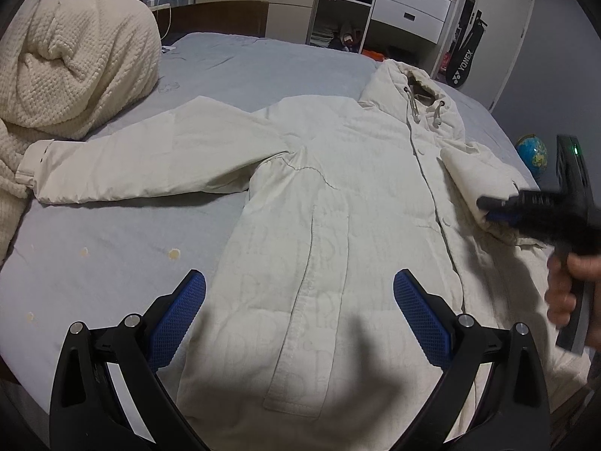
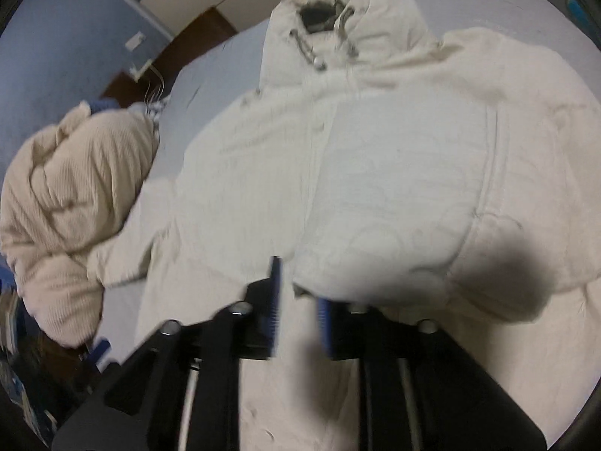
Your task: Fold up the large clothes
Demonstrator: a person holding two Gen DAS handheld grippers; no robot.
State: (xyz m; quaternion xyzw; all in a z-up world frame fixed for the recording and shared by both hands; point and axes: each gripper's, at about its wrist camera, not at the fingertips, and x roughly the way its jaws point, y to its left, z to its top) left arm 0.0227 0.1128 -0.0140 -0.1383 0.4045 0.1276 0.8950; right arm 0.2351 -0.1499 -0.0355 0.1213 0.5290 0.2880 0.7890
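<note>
A grey-sheeted bed (image 1: pixel 112 255) is carrying the white hooded coat (image 1: pixel 338 195), lying flat. The left tool (image 1: pixel 299 300) is hovering spread wide; the right tool (image 2: pixel 298 300) is parted slightly over the folded sleeve (image 2: pixel 394 263), gripping nothing.

Both wrist views look steeply down, close over the bed (image 1: pixel 94 248) (left steadier), sharing the coat (image 1: pixel 338 195).

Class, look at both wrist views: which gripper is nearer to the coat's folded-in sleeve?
Right. The right gripper is at the folded-in sleeve; the left gripper hovers over the coat's lower front.
</note>
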